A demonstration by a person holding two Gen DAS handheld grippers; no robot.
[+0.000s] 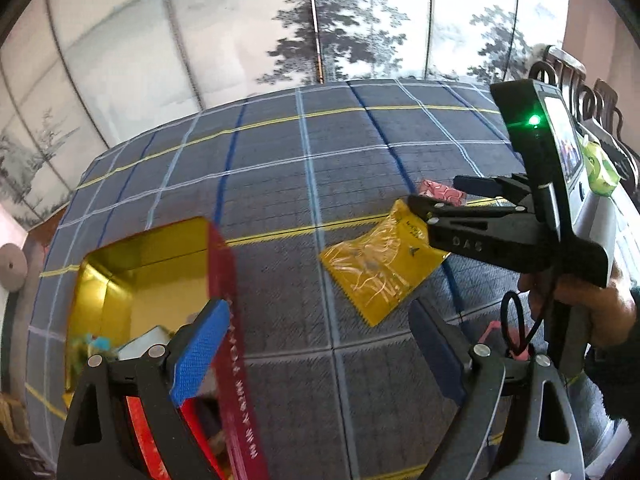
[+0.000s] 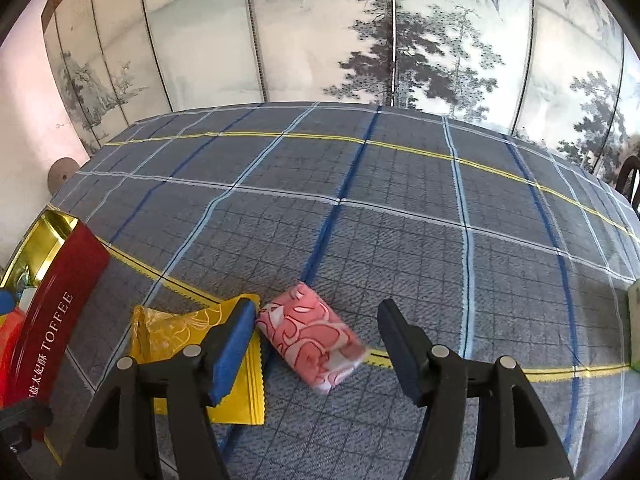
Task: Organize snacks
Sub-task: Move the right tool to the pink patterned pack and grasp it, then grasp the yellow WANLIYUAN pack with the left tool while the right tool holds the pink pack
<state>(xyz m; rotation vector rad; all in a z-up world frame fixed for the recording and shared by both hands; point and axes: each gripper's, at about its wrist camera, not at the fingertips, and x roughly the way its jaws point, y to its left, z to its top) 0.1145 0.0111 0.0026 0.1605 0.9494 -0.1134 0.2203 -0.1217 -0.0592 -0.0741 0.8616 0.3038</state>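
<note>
A pink patterned snack packet (image 2: 312, 336) lies on the checked tablecloth between the fingers of my right gripper (image 2: 316, 346). The jaws stand apart and do not press on it, with a gap on its right side. A yellow foil packet (image 2: 176, 332) lies just left of it, partly under the blue left pad (image 2: 234, 348). In the left wrist view the yellow packet (image 1: 380, 264) lies ahead of my left gripper (image 1: 320, 344), which is open with nothing between its fingers. My right gripper (image 1: 438, 194) reaches in from the right over the pink packet (image 1: 442, 192). The red toffee tin (image 1: 224, 320) with its gold inside stands at the left.
The tin (image 2: 52, 312) holds several snacks. A person's hand (image 1: 592, 300) grips the right tool. A green object (image 2: 634, 328) sits at the table's right edge. A painted folding screen (image 2: 360, 40) stands behind the table, and a dark chair (image 1: 580, 80) is at the far right.
</note>
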